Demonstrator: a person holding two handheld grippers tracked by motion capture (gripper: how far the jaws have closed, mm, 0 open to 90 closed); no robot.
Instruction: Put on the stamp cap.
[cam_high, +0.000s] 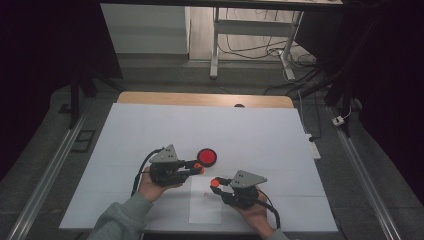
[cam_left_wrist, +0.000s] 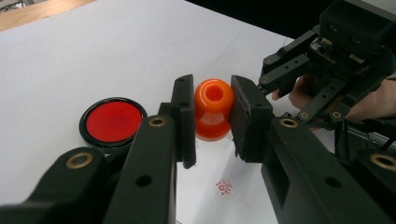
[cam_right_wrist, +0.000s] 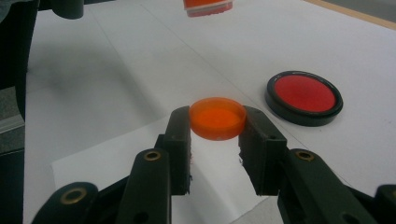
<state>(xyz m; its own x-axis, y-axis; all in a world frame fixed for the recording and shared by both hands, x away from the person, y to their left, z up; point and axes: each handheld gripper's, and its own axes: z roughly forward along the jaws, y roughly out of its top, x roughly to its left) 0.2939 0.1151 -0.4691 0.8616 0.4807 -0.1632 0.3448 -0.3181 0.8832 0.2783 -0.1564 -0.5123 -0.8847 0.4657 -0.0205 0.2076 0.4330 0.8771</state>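
**Up close, two grippers each clamp an orange piece over a white table**

Broadly, the white-covered table (cam_high: 150, 130) takes up the middle of the high view, its wooden far edge (cam_high: 205, 99) showing at the top while its near corners are cut off by the bottom of the frame; the surroundings at both sides are too dark to make out. A sheet of paper (cam_high: 206, 207) lies low in the centre, and the faint red stamp mark (cam_left_wrist: 225, 187) on it is too small and blurred to read.

Left of centre in the high view, the left gripper (cam_high: 196, 167) is clenched on an orange stamp body (cam_left_wrist: 213, 109); in the left gripper view its pads press both sides of the piece, which stands upright at mid-frame with its lower edge partly hidden behind the jaws. The person's left hand (cam_high: 150, 187) and grey sleeve (cam_high: 120, 220) run off the bottom edge.

Right of centre, the right gripper (cam_high: 216, 183) grasps a shallow orange cap (cam_right_wrist: 217, 117), held clear above the paper at the centre of the right gripper view. The right hand (cam_high: 257, 212) is largely covered by the gripper's body. At the top edge of that view, the stamp body is cropped to its bottom rim.

A round black ink pad with a red face (cam_high: 206, 157) sits on the table just beyond the left gripper, lower left in the left gripper view, partly hidden by a jaw.
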